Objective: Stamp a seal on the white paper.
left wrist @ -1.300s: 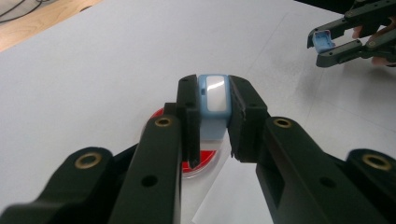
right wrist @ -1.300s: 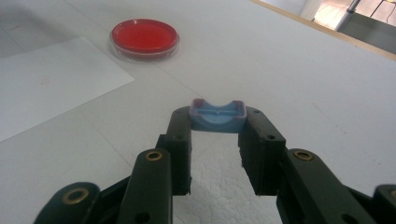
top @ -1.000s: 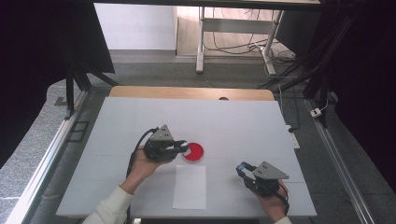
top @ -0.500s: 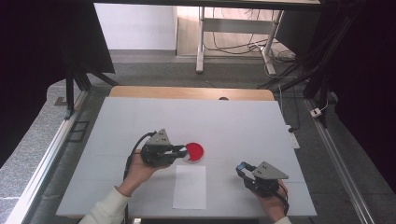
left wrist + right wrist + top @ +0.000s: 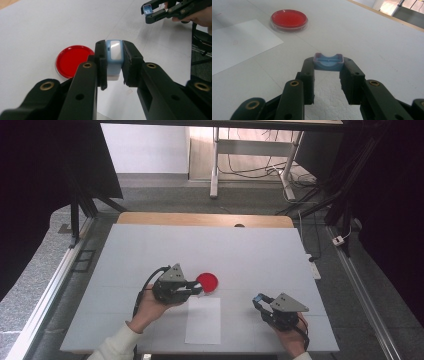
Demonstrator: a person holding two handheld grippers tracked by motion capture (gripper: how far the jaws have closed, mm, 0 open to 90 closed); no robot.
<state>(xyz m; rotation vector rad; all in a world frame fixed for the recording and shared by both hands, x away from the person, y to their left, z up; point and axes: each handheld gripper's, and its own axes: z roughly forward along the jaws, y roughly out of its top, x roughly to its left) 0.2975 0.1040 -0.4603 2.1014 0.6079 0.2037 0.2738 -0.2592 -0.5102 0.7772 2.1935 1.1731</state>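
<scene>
The left gripper's (image 5: 114, 82) jaws are covering the blue-and-white block's (image 5: 114, 53) sides. At the upper right, the frame edge is cropping the right gripper (image 5: 160, 11).

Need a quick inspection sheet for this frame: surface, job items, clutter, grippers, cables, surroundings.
Surface: white table, wooden strip along the far edge.
Job's things: red round dish on the table; white paper sheet flat just nearer the person; light blue stamp and small blue cap, each held in a gripper.
Clutter: nothing seen on the table.
Grippers: left gripper shut on the stamp beside the dish; right gripper shut on the cap, clear of the paper.
Cables: black cable trailing from the left gripper; loose cables on the floor beyond the table.
Surroundings: dark curtains both sides, metal frame legs behind.
</scene>
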